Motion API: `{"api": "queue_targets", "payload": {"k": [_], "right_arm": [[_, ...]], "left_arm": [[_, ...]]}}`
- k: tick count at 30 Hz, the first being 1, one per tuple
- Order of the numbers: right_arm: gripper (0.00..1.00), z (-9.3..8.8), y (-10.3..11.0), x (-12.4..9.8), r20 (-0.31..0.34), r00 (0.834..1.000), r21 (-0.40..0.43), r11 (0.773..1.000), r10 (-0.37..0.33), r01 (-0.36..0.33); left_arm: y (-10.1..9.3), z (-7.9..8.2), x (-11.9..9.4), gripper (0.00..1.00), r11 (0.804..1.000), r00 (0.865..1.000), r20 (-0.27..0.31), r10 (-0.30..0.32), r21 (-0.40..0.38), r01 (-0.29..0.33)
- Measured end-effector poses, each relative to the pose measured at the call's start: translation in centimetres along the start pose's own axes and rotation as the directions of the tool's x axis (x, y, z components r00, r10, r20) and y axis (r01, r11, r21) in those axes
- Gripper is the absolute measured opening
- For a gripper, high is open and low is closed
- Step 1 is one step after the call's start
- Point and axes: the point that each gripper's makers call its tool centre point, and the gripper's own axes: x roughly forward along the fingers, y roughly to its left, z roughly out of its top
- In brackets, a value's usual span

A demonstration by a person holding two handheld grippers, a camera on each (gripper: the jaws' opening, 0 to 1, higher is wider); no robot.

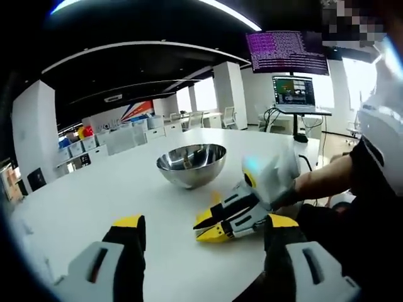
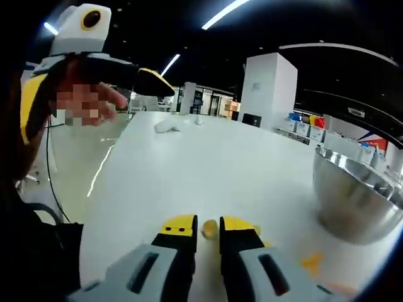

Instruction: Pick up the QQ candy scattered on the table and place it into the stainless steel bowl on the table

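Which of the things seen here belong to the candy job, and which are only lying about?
For the job:
- bowl
- candy between the right gripper jaws
- candy on the table
- left gripper

Lying about:
- laptop
- wall screen
- white lump at the far end of the table

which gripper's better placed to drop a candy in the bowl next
Right. The right gripper has its jaws nearly closed around a candy, beside the steel bowl. The left gripper hangs open.

Silver bowl point(image 1: 191, 164), white table point(image 1: 94, 201), yellow candy point(image 2: 209, 229), yellow-tipped black right claw point(image 2: 208, 228).
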Motion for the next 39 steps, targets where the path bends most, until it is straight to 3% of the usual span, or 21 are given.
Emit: {"api": "queue_targets", "payload": {"k": [1, 4, 14, 25, 33, 36, 39], "right_arm": [[0.12, 0.0, 0.0, 0.0, 0.002, 1.0, 0.001, 1.0, 0.0, 0.0], [0.1, -0.1, 0.0, 0.0, 0.001, 1.0, 0.0, 1.0, -0.002, 0.002], [0.06, -0.1, 0.1, 0.1, 0.017, 1.0, 0.01, 1.0, -0.001, 0.0], [0.03, 0.1, 0.2, -0.2, 0.017, 1.0, -0.035, 0.999, 0.0, 0.001], [0.03, 4.4, -0.9, -2.9, 0.105, 0.994, -0.043, 0.999, -0.023, 0.027], [0.03, 7.2, -2.8, -4.9, 0.16, 0.985, -0.069, 0.995, -0.065, 0.077], [0.03, 10.5, -6.1, -7.4, 0.225, 0.964, -0.07, 0.984, -0.142, 0.161]], "left_arm": [[-0.2, -0.4, 0.0, 0.85, 1.0, 0.999, -0.035, -0.018, -0.018, 0.017], [0.4, 0.4, -0.2, 0.86, 0.998, 1.0, -0.005, 0.016, 0.059, -0.015], [-1.0, 0.6, -0.3, 0.82, 0.996, 0.998, -0.037, -0.052, 0.065, 0.055], [-1.1, 0.4, -0.4, 0.81, 0.994, 0.997, -0.05, -0.061, 0.088, 0.065], [-0.8, 0.3, -0.3, 0.79, 0.994, 0.997, -0.059, -0.05, 0.097, 0.056], [-0.7, 0.4, -0.3, 0.77, 0.994, 0.997, -0.059, -0.046, 0.099, 0.052], [-0.8, 0.4, -0.3, 0.77, 0.993, 0.997, -0.06, -0.05, 0.101, 0.056]]}}
